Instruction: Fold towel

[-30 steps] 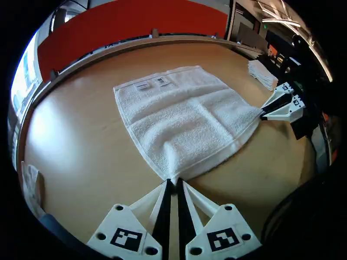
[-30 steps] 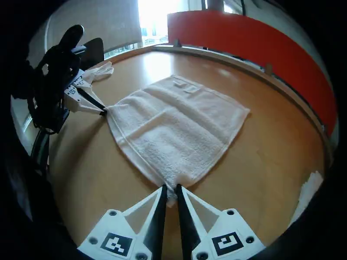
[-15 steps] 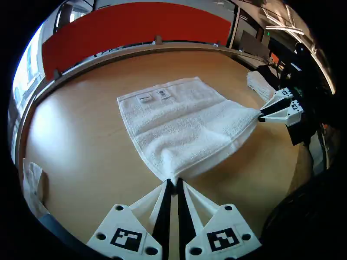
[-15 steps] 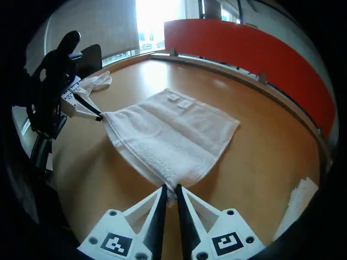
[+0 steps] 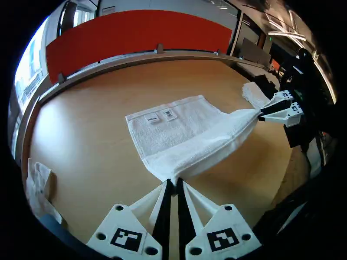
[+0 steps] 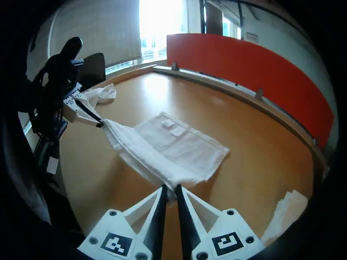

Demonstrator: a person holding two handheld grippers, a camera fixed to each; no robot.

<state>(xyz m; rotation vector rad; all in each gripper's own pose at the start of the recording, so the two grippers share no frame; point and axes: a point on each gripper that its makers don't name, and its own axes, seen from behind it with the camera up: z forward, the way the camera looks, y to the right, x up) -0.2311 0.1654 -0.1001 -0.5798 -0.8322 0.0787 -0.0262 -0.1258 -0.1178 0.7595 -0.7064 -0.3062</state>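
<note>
Two near corners of the towel (image 5: 186,130) are pinched and held above the table (image 5: 86,138). The left gripper (image 5: 172,181) has its fingers closed on one corner at the bottom centre of the left gripper view. The right gripper (image 6: 170,188) is clamped the same way on the other corner at the bottom centre of the right gripper view. Holding both corners at once keeps the raised hem stretched between them, which I judge lets the near half be carried over the far half without bunching. The far half lies flat on the wood at mid-frame, its two small labels (image 5: 158,116) facing up. The left gripper view shows the right gripper's pinch side-on at the right edge, with a pile of white cloths (image 5: 255,93) just beyond it and a red partition (image 5: 130,34) across the top. The right gripper view shows the left gripper's pinch at upper left, a crumpled cloth (image 6: 102,93) behind it and a bright window (image 6: 160,21).
</note>
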